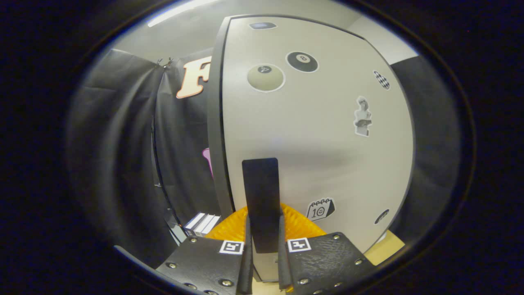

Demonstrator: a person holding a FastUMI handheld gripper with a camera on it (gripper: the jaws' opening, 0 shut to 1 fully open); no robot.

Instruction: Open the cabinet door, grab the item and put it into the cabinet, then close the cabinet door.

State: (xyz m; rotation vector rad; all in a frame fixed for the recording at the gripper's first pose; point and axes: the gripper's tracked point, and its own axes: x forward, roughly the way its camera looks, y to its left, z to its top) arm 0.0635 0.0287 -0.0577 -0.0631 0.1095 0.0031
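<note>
Gripper (263,246) clamped on the cabinet door (319,143) handle (260,200).
Both fingers press the handle's sides; handle's lower end hidden between them.

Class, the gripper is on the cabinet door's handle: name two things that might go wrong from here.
1. The gripper pinches the black handle near its lower end, so it may slip off on the pull.
2. The cabinet door is only slightly ajar; swinging wider, it might brush the black cloth wall beside its edge.

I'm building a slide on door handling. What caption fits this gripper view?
Gripper fingers closed on the black handle of the sticker-covered cabinet door.
</note>
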